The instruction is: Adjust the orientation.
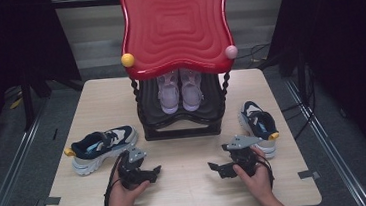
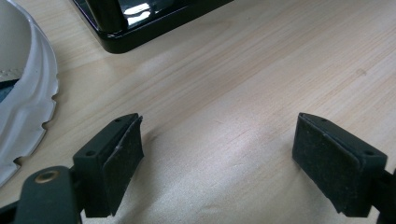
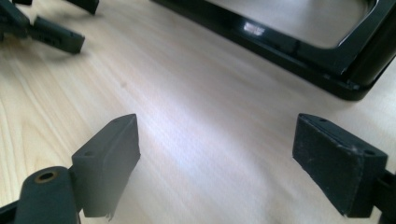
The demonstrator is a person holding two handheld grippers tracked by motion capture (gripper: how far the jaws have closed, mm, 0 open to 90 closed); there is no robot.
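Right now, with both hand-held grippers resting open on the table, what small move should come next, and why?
Probably swing the left hand-held gripper left toward the navy-and-white sneaker. Its jaws stand open over bare wood, the shoe lies just beside it, and the black lower shelf already holds a pink pair.

A pale wooden table [image 1: 189, 195] is seen from above, bordered by dark curtains [image 1: 10, 43] on both sides. A black shoe rack [image 1: 183, 131] is set at its far edge, capped by a glossy red rippled top [image 1: 175, 23] and carried on twisted posts [image 1: 135, 94]. A yellow ball [image 1: 127, 59] and a pink ball [image 1: 231, 52] are fixed at the top's front corners. A pair of pale pink shoes [image 1: 180, 90], possibly high-tops, is kept on the lower shelf. Grey tape strips [image 1: 52, 201] are stuck at the table's near corners.
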